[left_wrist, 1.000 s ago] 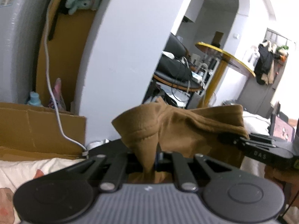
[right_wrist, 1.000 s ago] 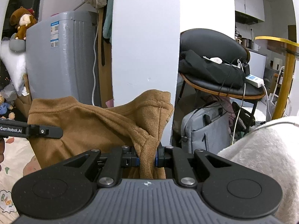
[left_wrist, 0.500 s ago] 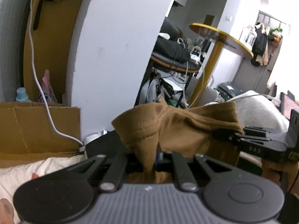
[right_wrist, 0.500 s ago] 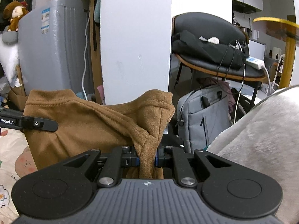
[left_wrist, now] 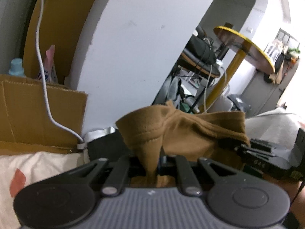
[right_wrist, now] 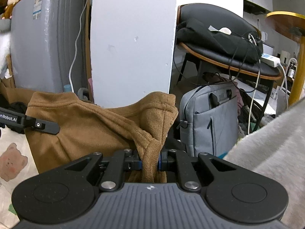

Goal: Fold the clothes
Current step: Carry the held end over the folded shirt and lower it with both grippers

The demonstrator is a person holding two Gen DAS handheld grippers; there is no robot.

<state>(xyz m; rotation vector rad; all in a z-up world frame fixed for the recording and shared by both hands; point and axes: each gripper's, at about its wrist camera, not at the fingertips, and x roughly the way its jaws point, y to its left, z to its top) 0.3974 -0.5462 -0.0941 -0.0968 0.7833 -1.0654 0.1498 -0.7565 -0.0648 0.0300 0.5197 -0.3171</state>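
Two tools hold one brown garment (right_wrist: 91,131) between them, lifted above a printed sheet (right_wrist: 13,162). At the lower centre of the left wrist view, the left tool (left_wrist: 152,164) is pressed together on a bunched corner of the garment (left_wrist: 183,133), whose stitched hem folds over just above the fingers. The cloth runs from there toward the right of that frame, where the right tool (left_wrist: 247,148) grips its far corner.

At the lower centre of the right wrist view, the right tool (right_wrist: 149,164) pinches a gathered fold of hem between its blue-edged pads. The cloth spreads to the left of that frame, hanging in a broad panel, and the left tool (right_wrist: 43,126) clamps its upper left edge.

Behind the garment stands a white wall (right_wrist: 131,43). At the left of the right wrist view is a grey appliance (right_wrist: 45,43); at the right, a grey bag (right_wrist: 207,122) sits under a chair (right_wrist: 225,38). A grey sleeve (right_wrist: 270,139) fills the lower right.
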